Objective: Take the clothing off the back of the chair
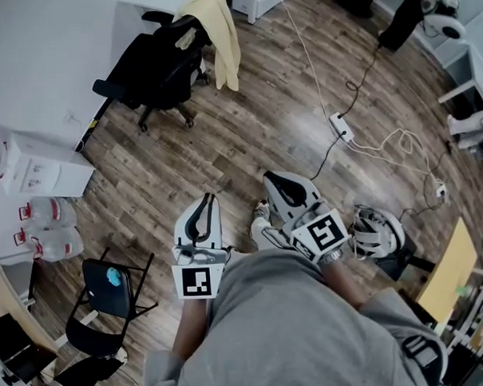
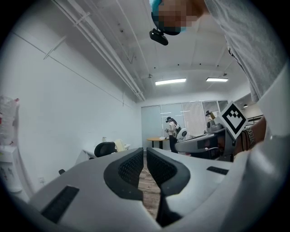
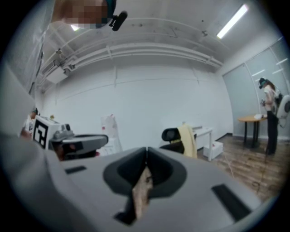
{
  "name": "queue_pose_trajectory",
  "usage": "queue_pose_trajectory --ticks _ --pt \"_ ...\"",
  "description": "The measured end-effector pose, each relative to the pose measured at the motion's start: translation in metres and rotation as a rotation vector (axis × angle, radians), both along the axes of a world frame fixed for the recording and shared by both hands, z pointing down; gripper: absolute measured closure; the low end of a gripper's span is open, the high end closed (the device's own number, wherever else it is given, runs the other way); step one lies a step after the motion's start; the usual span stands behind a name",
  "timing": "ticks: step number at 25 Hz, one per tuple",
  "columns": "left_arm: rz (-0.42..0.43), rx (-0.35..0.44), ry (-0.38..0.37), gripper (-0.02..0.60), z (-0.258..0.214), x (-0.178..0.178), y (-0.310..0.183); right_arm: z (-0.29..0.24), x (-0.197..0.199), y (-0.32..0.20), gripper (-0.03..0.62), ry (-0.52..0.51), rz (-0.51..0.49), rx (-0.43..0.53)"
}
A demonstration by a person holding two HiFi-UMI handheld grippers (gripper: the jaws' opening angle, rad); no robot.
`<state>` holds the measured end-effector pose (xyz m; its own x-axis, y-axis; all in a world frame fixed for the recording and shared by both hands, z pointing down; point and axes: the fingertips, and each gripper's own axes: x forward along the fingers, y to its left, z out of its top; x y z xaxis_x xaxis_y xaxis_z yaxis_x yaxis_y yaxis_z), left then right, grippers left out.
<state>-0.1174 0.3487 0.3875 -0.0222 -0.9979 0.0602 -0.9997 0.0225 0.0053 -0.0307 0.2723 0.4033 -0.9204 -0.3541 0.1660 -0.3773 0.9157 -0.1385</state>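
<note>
Against the left wall, 2 water bottles [image 1: 53, 228] stand above a black folding chair [image 1: 106, 292], both out of play. At far left, the black office chair [image 1: 152, 68] carries the task's thing: a yellow garment [image 1: 217, 29] draped over the top of its backrest and hanging down the right side, held there by its own weight and apparently free to lift off.

Well apart from it, near the person's body, the left gripper [image 1: 204, 210] is held level and pointed across the wooden floor [image 1: 247, 132] toward the chair. Its 2 jaws are drawn almost together with nothing between them, which suits a carry rather than a grasp. Just right of it, the right gripper [image 1: 277, 185] is tipped slightly downward, its jaw tips meeting and likewise empty; its own view has the garment ahead and a little to the right.

Farther right, a power strip [image 1: 340, 128] and its trailing cables lie across the floor, clear of a direct line to the chair. The approach looks unfinished, and both sets of jaws would need to open before either can take the cloth.
</note>
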Motion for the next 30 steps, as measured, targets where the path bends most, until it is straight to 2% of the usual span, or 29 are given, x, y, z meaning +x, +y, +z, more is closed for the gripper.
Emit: queue_pose_trajectory --ticks 3,8,13,18,27,30 --pt "-0.008 -0.017 0.009 0.528 0.004 0.008 -0.026 0.001 0.006 -0.026 0.559 -0.010 -0.011 -0.005" --pt "-0.031 0.013 0.047 0.528 0.005 0.013 -0.065 0.002 0.017 -0.059 0.559 -0.011 -0.031 0.014" --pt "-0.026 0.031 0.028 0.528 0.001 0.021 -0.089 0.007 0.030 -0.081 0.559 -0.009 -0.022 0.004" --pt "-0.025 -0.010 0.032 0.528 0.013 0.021 -0.103 0.012 0.035 -0.091 0.559 -0.006 -0.011 -0.026" --pt "0.049 -0.031 0.055 0.527 0.029 0.012 -0.152 0.022 0.032 -0.123 0.559 0.025 0.055 -0.046" --pt "0.086 -0.024 0.034 0.526 0.030 0.005 -0.179 0.020 0.026 -0.144 0.559 0.031 0.081 -0.037"
